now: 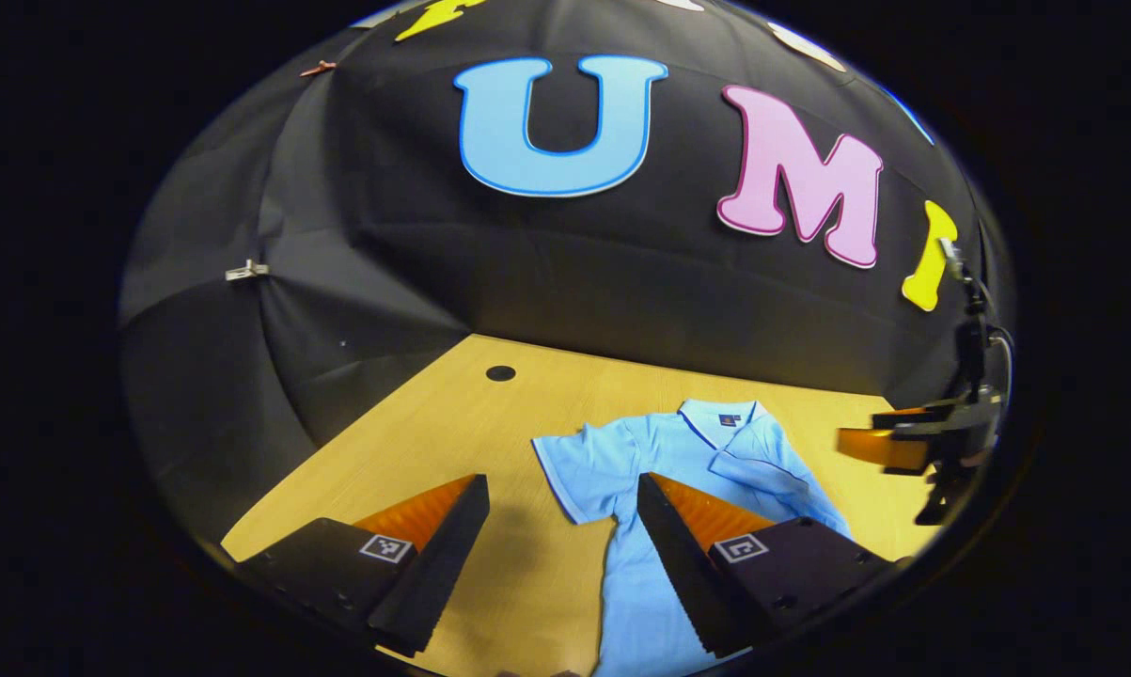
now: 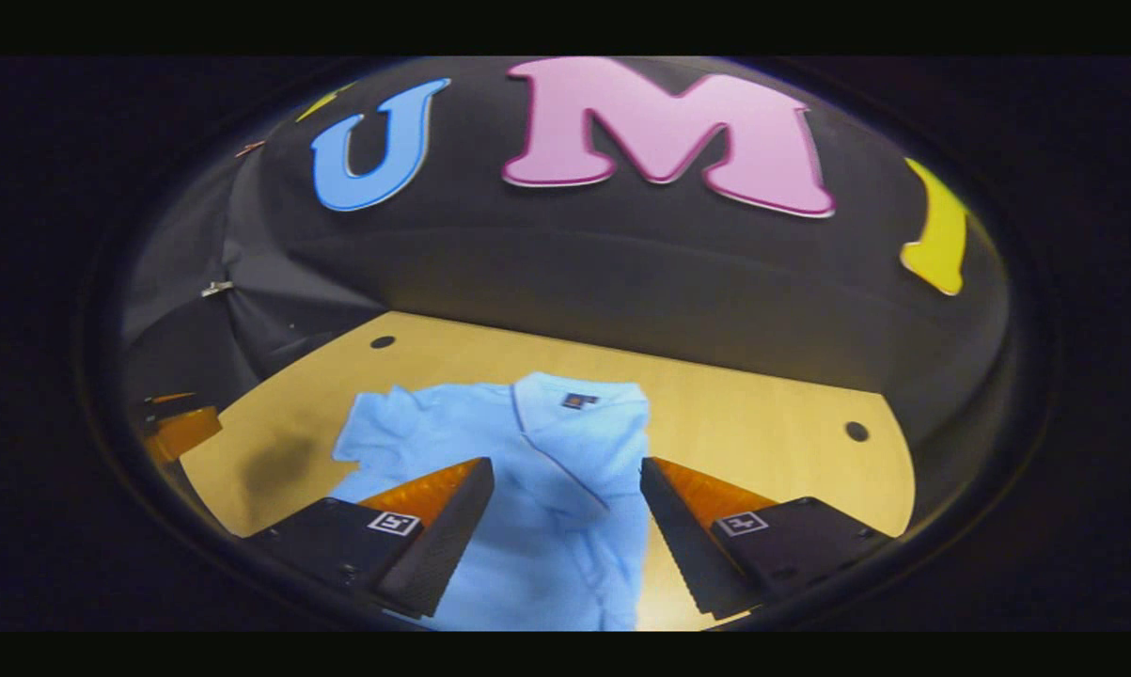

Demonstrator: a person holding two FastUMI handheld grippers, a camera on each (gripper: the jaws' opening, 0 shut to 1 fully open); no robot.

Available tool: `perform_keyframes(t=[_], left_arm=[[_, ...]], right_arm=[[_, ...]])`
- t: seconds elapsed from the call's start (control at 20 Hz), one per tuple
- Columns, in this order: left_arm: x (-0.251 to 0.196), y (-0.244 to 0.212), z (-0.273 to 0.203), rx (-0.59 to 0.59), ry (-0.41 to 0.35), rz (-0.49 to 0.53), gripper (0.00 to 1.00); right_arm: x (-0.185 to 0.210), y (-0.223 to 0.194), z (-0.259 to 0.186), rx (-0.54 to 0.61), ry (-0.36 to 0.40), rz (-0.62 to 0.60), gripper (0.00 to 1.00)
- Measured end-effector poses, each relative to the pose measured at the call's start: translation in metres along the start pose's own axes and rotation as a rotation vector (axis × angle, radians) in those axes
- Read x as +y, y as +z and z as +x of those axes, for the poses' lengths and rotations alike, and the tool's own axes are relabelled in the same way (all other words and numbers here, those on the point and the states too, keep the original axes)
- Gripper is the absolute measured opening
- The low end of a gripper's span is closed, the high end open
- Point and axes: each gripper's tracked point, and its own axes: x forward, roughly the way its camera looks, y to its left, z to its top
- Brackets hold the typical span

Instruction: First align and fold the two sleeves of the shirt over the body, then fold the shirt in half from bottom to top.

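The shirt lies flat on the wooden table, one sleeve already folded over its body. We hold the left gripper and right gripper spread apart, empty; next we judge the outstretched sleeve needs grasping.

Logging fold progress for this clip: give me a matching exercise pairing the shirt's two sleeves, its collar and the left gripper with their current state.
Things:
1. left sleeve
2. right sleeve
3. collar
4. left gripper

States:
A. folded over the body
B. spread flat on the table
C. open, above the table
D. at the shirt's far end, toward the booth wall

Pairs: 1-B, 2-A, 3-D, 4-C
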Motion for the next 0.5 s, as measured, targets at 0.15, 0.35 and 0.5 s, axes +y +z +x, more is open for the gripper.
perform_keyframes(t=[0.15, 0.35, 0.5], left_arm=[[-0.005, -0.015, 0.057, 0.070, -0.015, -0.008, 1.00], [-0.003, -0.026, 0.127, 0.112, 0.024, -0.002, 1.00], [0.002, -0.034, 0.169, 0.153, 0.052, -0.028, 1.00]], right_arm=[[-0.053, -0.006, -0.027, -0.016, -0.070, 0.062, 0.98], [-0.115, -0.025, -0.052, -0.037, -0.163, 0.100, 0.95], [-0.151, -0.042, -0.074, -0.037, -0.216, 0.134, 0.96]])
